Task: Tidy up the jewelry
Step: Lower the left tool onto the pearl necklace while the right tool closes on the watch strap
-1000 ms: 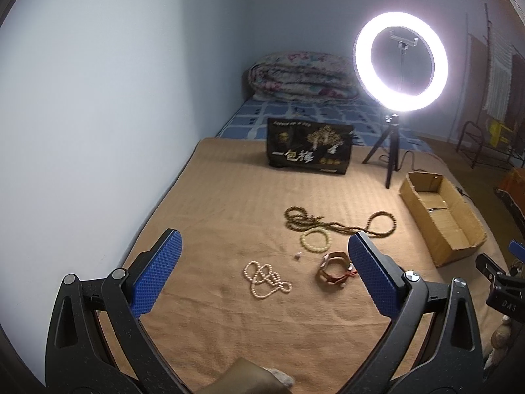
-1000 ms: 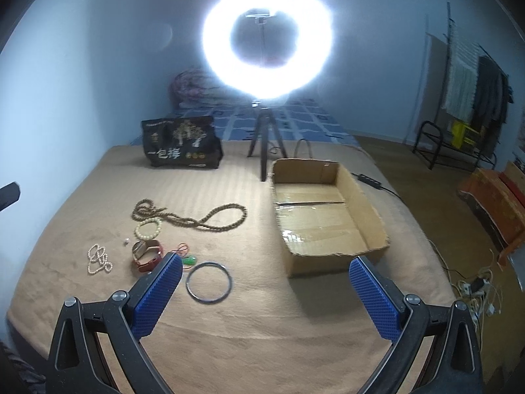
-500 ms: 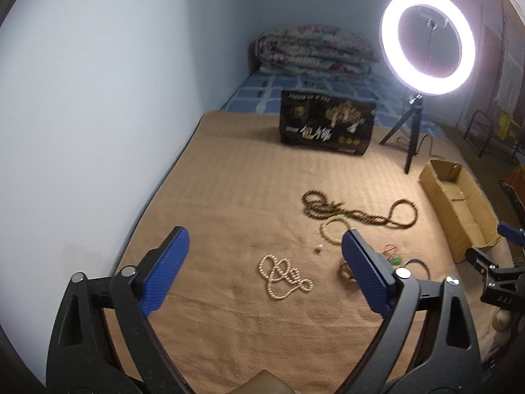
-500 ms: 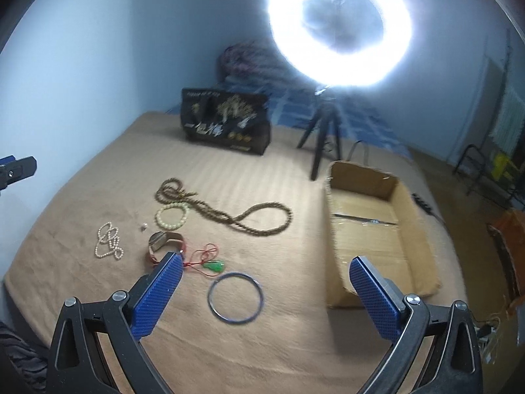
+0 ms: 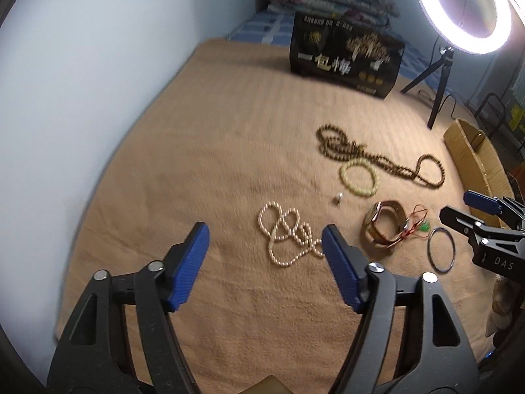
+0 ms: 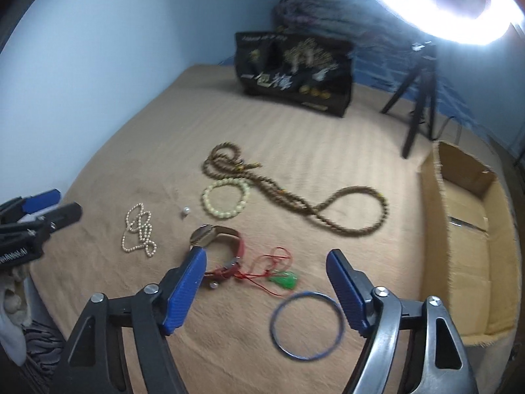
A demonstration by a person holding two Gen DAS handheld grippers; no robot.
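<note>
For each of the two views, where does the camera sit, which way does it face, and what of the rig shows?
Left wrist: behind the open left gripper, looking down at the pearl necklace; the right gripper shows at the right edge.
Right wrist: behind the open right gripper, facing the blue bangle and green pendant; the left gripper shows at the left edge.
Shared: watch, cardboard box, ring light.

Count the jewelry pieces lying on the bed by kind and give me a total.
Necklaces: 3 — pearl strand, long brown bead strand, green pendant on red cord
Bracelets: 2 — pale bead bracelet, blue bangle
Watches: 1 — wristwatch
Loose beads: 1 — single bead
Total: 7
</note>
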